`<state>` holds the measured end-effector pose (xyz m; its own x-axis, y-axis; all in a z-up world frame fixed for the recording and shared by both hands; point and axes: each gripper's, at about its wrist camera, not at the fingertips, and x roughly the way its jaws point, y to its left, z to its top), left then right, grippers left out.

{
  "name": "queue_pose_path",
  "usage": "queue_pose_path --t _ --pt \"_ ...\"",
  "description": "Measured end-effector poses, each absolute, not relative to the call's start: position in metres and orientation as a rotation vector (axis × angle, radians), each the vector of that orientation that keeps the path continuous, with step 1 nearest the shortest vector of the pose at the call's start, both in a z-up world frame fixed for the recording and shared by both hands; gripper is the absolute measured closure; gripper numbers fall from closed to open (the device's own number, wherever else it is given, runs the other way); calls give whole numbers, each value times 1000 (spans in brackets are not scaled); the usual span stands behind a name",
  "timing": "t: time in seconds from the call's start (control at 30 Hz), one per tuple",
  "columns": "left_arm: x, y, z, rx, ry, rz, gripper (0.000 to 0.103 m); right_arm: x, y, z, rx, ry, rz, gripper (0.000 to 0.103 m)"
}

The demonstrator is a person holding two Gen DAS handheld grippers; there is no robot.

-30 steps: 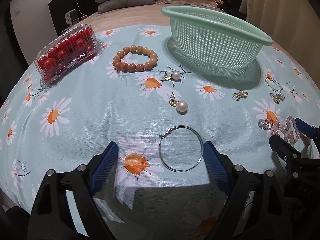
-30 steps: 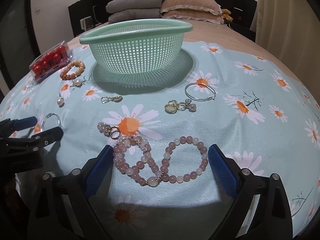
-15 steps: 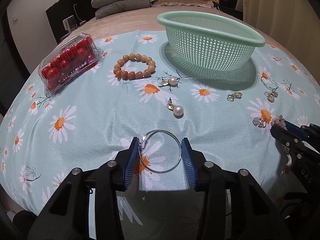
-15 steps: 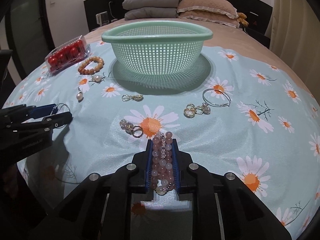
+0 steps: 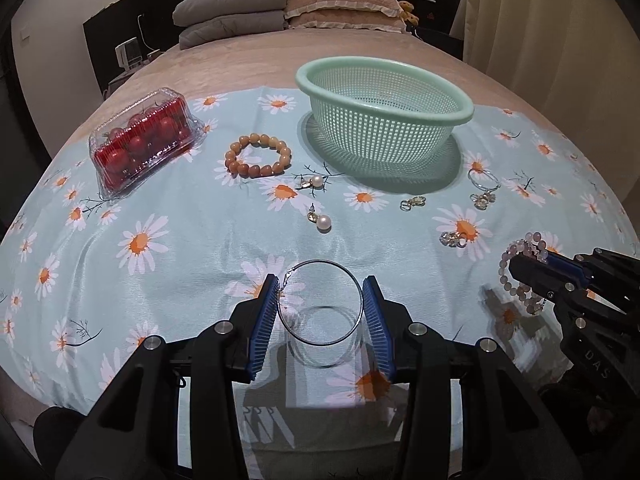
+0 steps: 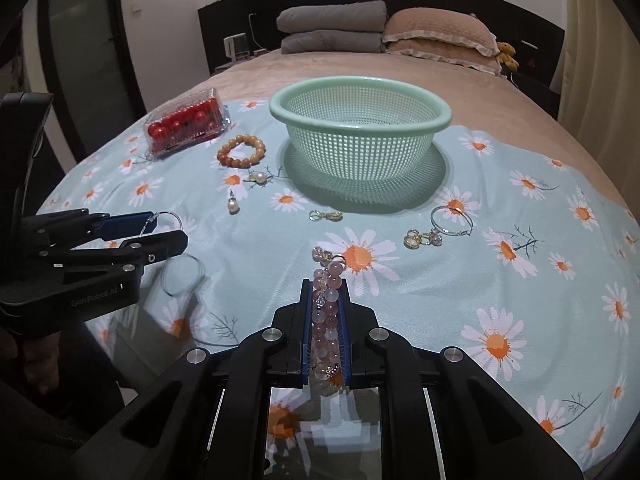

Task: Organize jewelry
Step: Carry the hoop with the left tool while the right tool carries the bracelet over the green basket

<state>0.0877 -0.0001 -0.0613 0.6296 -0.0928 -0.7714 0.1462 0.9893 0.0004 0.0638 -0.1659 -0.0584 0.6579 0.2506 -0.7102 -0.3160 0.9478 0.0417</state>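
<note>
The silver hoop (image 5: 322, 303) is clamped across its width between the pads of the left gripper (image 5: 322, 322), lifted above the daisy cloth (image 5: 160, 280), where its shadow lies. The pink bead bracelet (image 6: 327, 316) is squeezed between the jaws of the right gripper (image 6: 326, 334), which have just been closing on it. The thin hoop can spring out sideways if the grip loosens, and hanging beads may catch on the rim of the green basket (image 5: 384, 80). The way to the basket is open above the small earrings.
</note>
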Motion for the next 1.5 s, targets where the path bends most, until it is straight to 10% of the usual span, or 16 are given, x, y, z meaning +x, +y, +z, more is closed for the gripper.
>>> queue_pose_path --t 0.73,1.5 --pt "14 -6 13 165 680 -177 59 -12 -156 9 -172 572 343 92" --pt "110 -14 53 167 691 -230 58 65 -181 50 -273 464 217 92"
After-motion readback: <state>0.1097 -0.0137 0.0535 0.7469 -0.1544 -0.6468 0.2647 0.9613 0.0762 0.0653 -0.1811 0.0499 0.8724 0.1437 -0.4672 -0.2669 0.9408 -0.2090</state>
